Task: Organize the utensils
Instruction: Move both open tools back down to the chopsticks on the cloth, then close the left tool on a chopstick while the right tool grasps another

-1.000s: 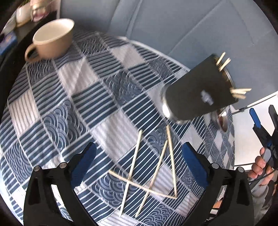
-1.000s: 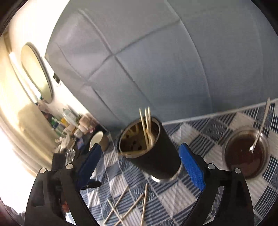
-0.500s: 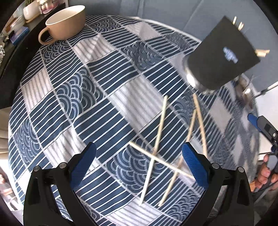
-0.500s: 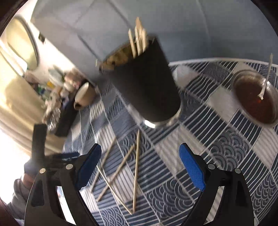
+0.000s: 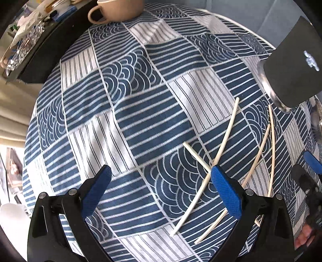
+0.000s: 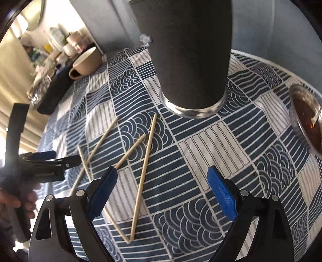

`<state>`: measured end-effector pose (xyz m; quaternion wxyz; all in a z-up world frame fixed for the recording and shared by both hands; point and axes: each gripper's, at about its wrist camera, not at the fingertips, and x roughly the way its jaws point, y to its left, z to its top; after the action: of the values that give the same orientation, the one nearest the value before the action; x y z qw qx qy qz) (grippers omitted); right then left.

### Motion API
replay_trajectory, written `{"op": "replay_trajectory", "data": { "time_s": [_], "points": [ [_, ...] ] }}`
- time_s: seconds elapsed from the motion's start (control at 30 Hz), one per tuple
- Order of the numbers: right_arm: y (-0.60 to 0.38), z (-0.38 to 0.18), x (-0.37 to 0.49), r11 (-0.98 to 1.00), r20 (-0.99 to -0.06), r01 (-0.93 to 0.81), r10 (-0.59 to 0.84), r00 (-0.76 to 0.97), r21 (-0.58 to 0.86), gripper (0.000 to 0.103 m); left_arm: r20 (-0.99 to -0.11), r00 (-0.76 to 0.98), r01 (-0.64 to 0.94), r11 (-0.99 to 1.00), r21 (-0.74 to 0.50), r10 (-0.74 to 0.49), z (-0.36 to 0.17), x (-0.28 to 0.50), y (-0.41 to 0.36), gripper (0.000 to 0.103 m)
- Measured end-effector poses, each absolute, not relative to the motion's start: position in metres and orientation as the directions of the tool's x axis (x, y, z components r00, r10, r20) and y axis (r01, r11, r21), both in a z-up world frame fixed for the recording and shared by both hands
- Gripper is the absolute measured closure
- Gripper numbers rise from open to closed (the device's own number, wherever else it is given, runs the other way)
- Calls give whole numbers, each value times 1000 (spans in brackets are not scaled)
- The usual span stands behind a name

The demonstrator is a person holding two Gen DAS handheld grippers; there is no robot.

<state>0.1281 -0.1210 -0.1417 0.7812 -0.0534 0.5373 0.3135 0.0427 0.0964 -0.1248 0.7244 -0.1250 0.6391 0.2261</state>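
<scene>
Left wrist view, from left to right: a mug (image 5: 118, 9) at the cloth's (image 5: 124, 112) far edge, the left gripper (image 5: 160, 193) spread and empty above four loose sticks (image 5: 219, 153), the dark tumbler (image 5: 295, 68), and the right gripper (image 6: 162, 193), likewise spread and empty.

no text, number or brand can be read anywhere; the only mark is a small pale logo (image 5: 311, 60) on the side of the black cup (image 5: 295, 66), too blurred to make out.
</scene>
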Motion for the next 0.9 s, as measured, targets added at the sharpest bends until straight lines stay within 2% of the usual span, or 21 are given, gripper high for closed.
{"op": "replay_trajectory", "data": {
  "time_s": [0.23, 0.37, 0.43, 0.5, 0.53, 0.57, 0.63, 0.73, 0.8, 0.83, 0.87, 0.9],
  "points": [
    [-104, -152, 129, 784, -902, -597, 367, 227, 169, 17, -964, 79, -550, 817, 171, 255, -126, 47, 78, 6],
    [-102, -159, 130, 792, -915, -598, 323, 240, 123, 17, -976, 72, -574, 809, 128, 206, -135, 48, 60, 13],
    [-101, -163, 131, 791, -923, -605, 297, 244, 95, 17, -973, 106, -567, 816, 112, 207, -132, 46, 53, 25],
    [-100, -167, 130, 783, -933, -619, 268, 240, 66, 18, -971, 129, -544, 833, 101, 202, -129, 47, 46, 32],
    [-100, -170, 130, 775, -937, -628, 263, 229, 64, 19, -970, 137, -537, 838, 99, 202, -126, 46, 45, 41],
    [-100, -171, 129, 769, -938, -635, 266, 222, 68, 23, -968, 146, -535, 839, 96, 203, -124, 46, 43, 45],
    [-101, -167, 124, 736, -929, -674, 291, 228, 65, 34, -967, 156, -530, 843, 91, 202, -120, 47, 42, 63],
    [-103, -167, 124, 720, -929, -691, 296, 222, 64, 38, -965, 175, -483, 871, 88, 194, -118, 46, 39, 73],
    [-103, -165, 126, 728, -933, -683, 286, 216, 65, 48, -964, 192, -454, 888, 77, 181, -115, 42, 40, 78],
    [-104, -163, 128, 729, -935, -681, 283, 215, 65, 59, -965, 196, -451, 890, 70, 176, -115, 41, 44, 85],
    [-103, -162, 129, 728, -936, -683, 281, 212, 63, 69, -966, 200, -448, 892, 58, 163, -113, 38, 45, 88],
    [-103, -161, 130, 722, -938, -689, 279, 208, 62, 72, -967, 203, -450, 892, 46, 152, -113, 37, 48, 93]
  ]
}}
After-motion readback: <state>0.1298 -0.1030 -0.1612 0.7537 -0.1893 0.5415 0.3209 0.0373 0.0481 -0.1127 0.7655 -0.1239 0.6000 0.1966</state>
